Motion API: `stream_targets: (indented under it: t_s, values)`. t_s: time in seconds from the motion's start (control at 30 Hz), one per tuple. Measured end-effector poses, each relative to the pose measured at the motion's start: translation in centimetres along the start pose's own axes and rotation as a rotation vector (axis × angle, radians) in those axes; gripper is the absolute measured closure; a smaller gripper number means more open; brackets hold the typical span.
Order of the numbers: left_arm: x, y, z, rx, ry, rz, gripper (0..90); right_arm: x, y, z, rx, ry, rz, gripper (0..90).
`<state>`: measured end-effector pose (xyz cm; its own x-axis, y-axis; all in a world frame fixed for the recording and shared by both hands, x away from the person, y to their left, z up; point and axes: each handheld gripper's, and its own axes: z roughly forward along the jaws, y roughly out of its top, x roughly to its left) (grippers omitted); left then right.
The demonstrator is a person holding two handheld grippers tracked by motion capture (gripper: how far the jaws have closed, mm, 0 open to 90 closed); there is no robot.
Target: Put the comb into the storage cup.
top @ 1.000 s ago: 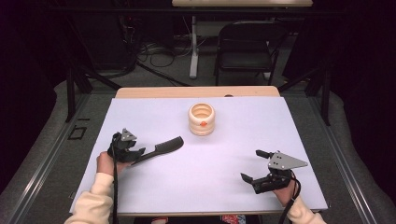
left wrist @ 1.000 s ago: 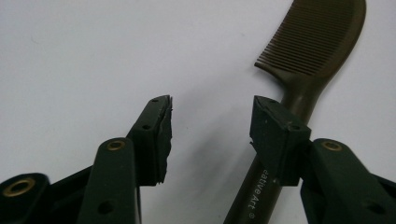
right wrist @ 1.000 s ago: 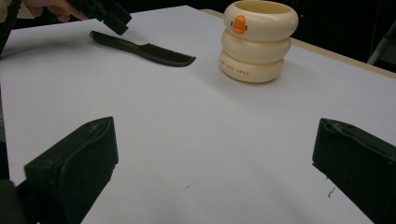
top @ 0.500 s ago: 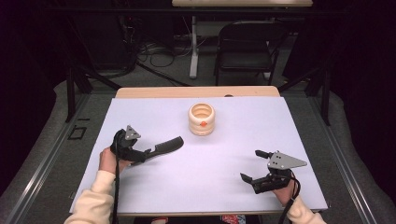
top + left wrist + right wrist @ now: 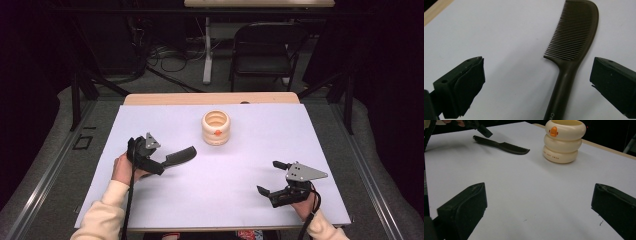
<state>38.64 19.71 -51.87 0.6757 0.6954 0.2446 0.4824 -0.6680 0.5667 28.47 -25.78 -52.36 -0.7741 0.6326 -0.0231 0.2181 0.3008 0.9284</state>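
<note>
Two tools, one comb, one cup. The left tool (image 5: pixel 159 159) has just been opening its jaws and now stands wide open, gripping nothing; the comb (image 5: pixel 570 53) lies flat on the counter (image 5: pixel 250 150) between the jaws, its handle nearer one jaw but clear of both pads. In the high view the comb (image 5: pixel 179 156) points from the left tool toward the middle of the counter, teeth end farthest from the hand (image 5: pixel 122 170).

The right tool (image 5: pixel 272 177) is at the near right of the counter, jaws wide apart with bare counter between them — it holds and touches nothing.

The cup (image 5: pixel 216 128), cream, shaped like three stacked rings with a small orange mark on its top ring, stands upright near the far middle, well apart from both tools and just beyond the comb's tip.

In the left gripper view the handle end is cut off at the bottom edge, with only the start of some lettering showing — too little to read. The print on the cup (image 5: pixel 563 141) is too small to make out.
</note>
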Motion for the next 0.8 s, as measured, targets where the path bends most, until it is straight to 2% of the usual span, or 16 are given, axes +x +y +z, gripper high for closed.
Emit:
stream_targets:
  t_s: [0.1,0.27,0.33,0.37,0.63,0.8]
  values:
    - [-0.3,0.2,0.3,0.043,-0.024,0.039,0.8,0.0,0.0,0.0,-0.001,0.004,0.000,0.0]
    - [-0.7,0.3,0.5,0.084,-0.067,0.083,17.1,0.0,0.0,0.0,-0.001,0.007,0.002,0.0]
    - [-0.7,0.3,0.6,0.096,-0.080,0.090,19.5,0.0,0.0,0.1,-0.001,0.006,0.001,0.0]
    - [-0.7,0.3,0.6,0.104,-0.088,0.096,23.9,0.0,0.0,0.1,-0.001,0.006,0.002,0.0]
    - [-0.6,0.7,1.1,0.215,-0.164,0.173,44.7,0.1,0.0,0.2,0.003,0.009,0.002,0.0]
    - [-0.3,1.3,1.4,0.250,-0.195,0.190,56.0,0.1,0.0,0.2,0.004,0.011,0.003,0.0]
